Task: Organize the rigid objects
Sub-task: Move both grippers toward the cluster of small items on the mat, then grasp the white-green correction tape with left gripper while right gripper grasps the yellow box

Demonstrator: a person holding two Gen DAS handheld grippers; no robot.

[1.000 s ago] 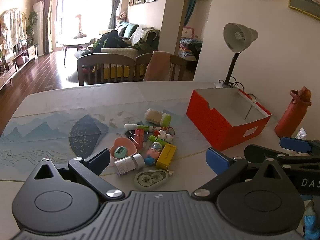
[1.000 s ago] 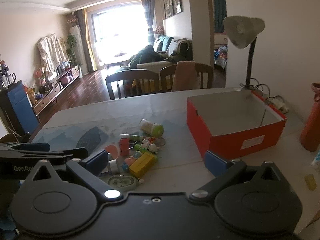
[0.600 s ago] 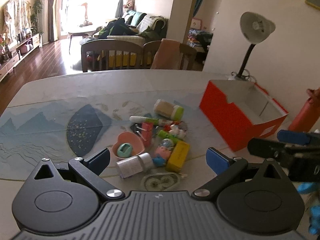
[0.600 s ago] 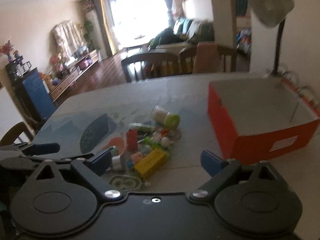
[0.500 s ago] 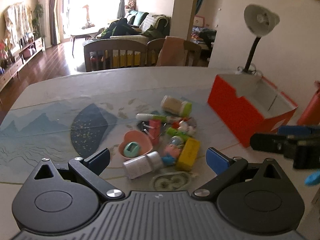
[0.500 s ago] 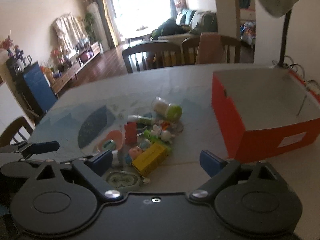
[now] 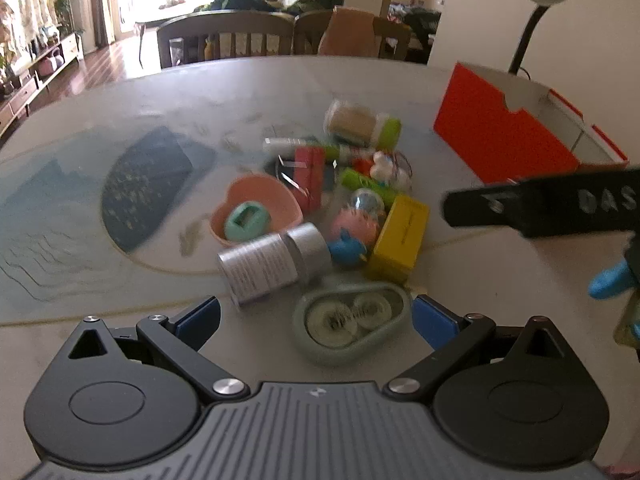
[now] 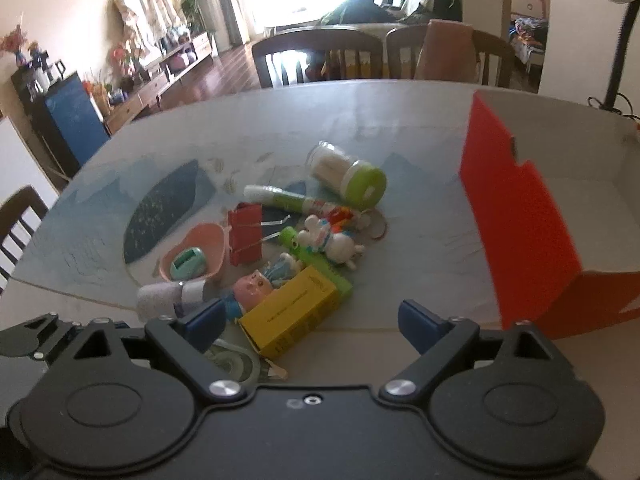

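Both tongs poised over the clutter — nothing picked up.
Left tongs and right tongs gape empty above the pile heaped mid-worktop — beside the red box, likely its destination.

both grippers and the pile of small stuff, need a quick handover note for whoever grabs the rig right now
Left tool: open, empty, low over the grey-green correction tape.
Right tool: open, empty, nearest the yellow box.
Things: all in one heap on the table, including silver bottle, pink heart dish, red binder clip, green-capped jar and toy figures.
Red box: beside the heap; the inside that shows is empty.
Done: nothing shows as sorted.
Left: likely every item into the red box.
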